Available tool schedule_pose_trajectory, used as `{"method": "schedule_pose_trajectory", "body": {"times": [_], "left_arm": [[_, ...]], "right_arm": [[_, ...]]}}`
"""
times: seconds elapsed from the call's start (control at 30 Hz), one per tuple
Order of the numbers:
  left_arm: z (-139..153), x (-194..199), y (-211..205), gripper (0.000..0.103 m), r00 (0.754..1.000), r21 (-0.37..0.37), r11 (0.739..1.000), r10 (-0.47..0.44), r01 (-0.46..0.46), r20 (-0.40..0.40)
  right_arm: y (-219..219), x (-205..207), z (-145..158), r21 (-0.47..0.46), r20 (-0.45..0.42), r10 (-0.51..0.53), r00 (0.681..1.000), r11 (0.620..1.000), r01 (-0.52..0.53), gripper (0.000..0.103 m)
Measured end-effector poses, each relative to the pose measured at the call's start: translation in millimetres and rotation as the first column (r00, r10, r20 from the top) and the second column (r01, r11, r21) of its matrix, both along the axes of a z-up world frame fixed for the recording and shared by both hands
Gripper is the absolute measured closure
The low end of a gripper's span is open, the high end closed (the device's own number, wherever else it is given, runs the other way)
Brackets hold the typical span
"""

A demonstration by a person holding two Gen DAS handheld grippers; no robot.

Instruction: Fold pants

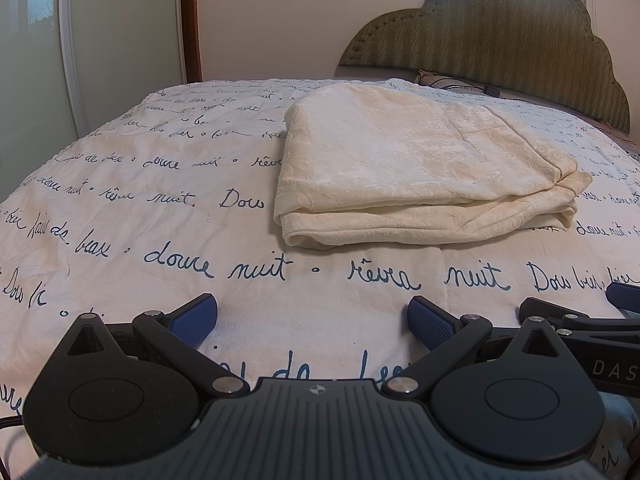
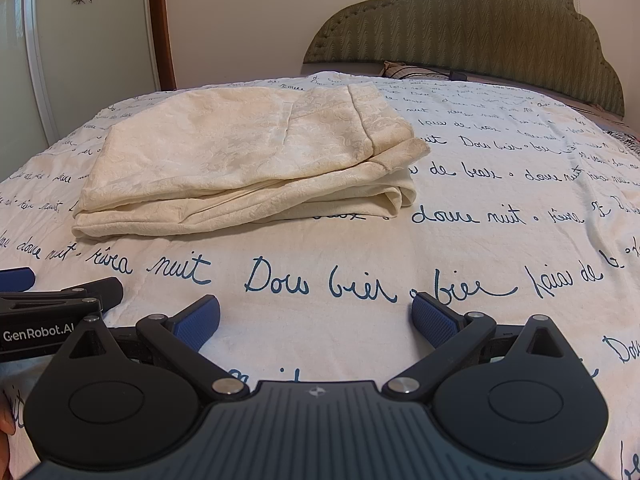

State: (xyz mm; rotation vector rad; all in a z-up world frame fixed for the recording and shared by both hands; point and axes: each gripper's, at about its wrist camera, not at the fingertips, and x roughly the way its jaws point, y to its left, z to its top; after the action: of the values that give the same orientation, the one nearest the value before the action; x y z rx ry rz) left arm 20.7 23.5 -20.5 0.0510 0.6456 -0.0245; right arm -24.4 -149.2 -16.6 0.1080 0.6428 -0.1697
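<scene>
Cream patterned pants (image 1: 420, 168) lie folded in a flat stack on the bed, ahead of both grippers; they also show in the right wrist view (image 2: 248, 160), ahead and to the left. My left gripper (image 1: 312, 320) is open and empty, low over the bedspread, well short of the pants. My right gripper (image 2: 316, 320) is open and empty too, beside the left one. The right gripper's fingers (image 1: 560, 316) show at the right edge of the left wrist view, and the left gripper's fingers (image 2: 60, 292) show at the left edge of the right wrist view.
The white bedspread (image 1: 160, 240) with blue handwritten words covers the bed. A green padded headboard (image 1: 500, 40) stands at the far right. A pillow (image 2: 400, 69) and a dark cable (image 1: 490, 90) lie by it. A wardrobe (image 1: 40, 60) stands at the left.
</scene>
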Motion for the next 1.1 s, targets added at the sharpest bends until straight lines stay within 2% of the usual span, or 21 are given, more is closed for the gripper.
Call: {"method": "schedule_pose_trajectory", "body": {"times": [0.2,0.43,0.63,1.1], "left_arm": [[0.1,-0.4,0.1,0.000,1.000,0.000,1.000,-0.002,0.002,-0.001],[1.4,-4.5,-1.9,0.000,1.000,0.007,1.000,-0.021,0.021,-0.003],[1.3,-4.6,-2.9,0.000,1.000,0.004,1.000,-0.021,0.021,-0.003],[2.0,-2.3,-1.7,0.000,1.000,0.004,1.000,-0.023,0.023,-0.007]], "right_arm": [[-0.2,-1.3,0.5,0.003,0.010,-0.005,1.000,1.000,0.005,0.000],[-7.7,-6.4,2.3,0.019,0.030,-0.064,0.998,0.998,0.063,0.000],[0.6,-1.8,0.0,-0.042,-0.006,-0.035,0.999,0.999,0.035,0.000],[-1.8,-2.8,-0.2,-0.026,-0.006,-0.033,0.999,0.999,0.033,0.000]]}}
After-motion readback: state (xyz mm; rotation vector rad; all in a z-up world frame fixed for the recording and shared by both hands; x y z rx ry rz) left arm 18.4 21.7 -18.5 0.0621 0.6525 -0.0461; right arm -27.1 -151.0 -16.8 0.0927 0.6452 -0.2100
